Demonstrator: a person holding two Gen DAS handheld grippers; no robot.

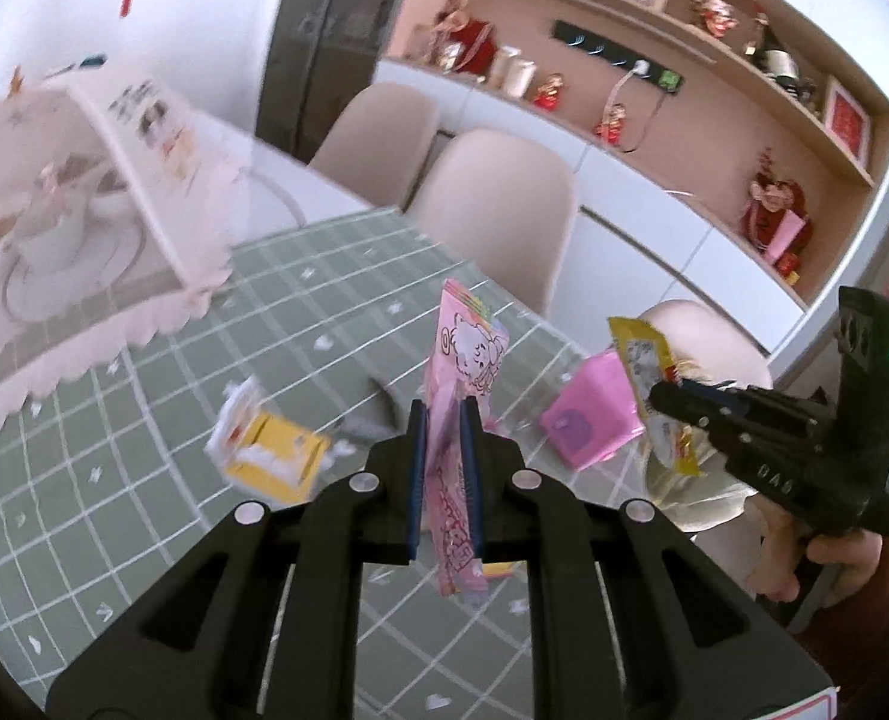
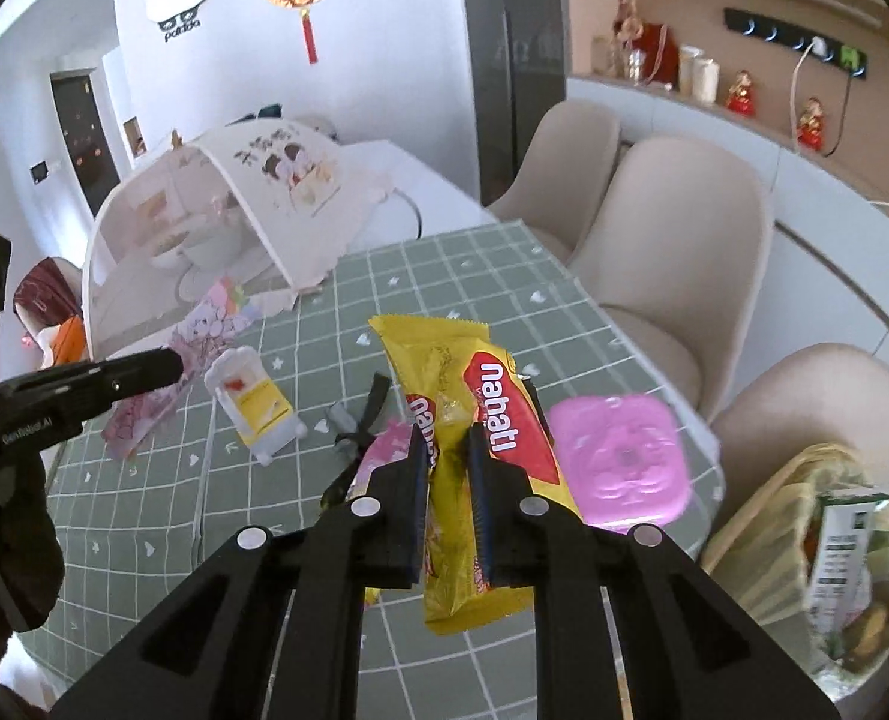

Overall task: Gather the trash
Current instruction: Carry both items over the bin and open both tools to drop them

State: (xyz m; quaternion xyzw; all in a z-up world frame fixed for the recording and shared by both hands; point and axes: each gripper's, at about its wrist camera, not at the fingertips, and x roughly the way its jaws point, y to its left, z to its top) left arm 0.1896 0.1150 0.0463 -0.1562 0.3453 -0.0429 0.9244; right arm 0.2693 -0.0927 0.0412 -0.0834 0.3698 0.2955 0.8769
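My left gripper [image 1: 443, 420] is shut on a pink cartoon snack wrapper [image 1: 465, 354], held upright above the green checked tablecloth [image 1: 144, 480]. My right gripper [image 2: 449, 441] is shut on a yellow and red "nahati" wrapper [image 2: 492, 396], lifted off the table. Each gripper shows in the other view: the right gripper [image 1: 663, 399] with the yellow wrapper [image 1: 648, 360], the left gripper [image 2: 171, 366] with the pink wrapper [image 2: 204, 330]. On the cloth lie a small yellow and white carton [image 2: 258, 408], a pink plastic box [image 2: 618, 462] and a dark ribbon scrap [image 2: 360, 420].
A mesh food cover [image 2: 216, 210] stands over dishes at the table's far left. Beige chairs [image 2: 672, 252] line the far side. A basket [image 2: 762, 510] with packaging in it sits low at the right, beyond the table edge. A hand [image 1: 846, 558] holds the right gripper's handle.
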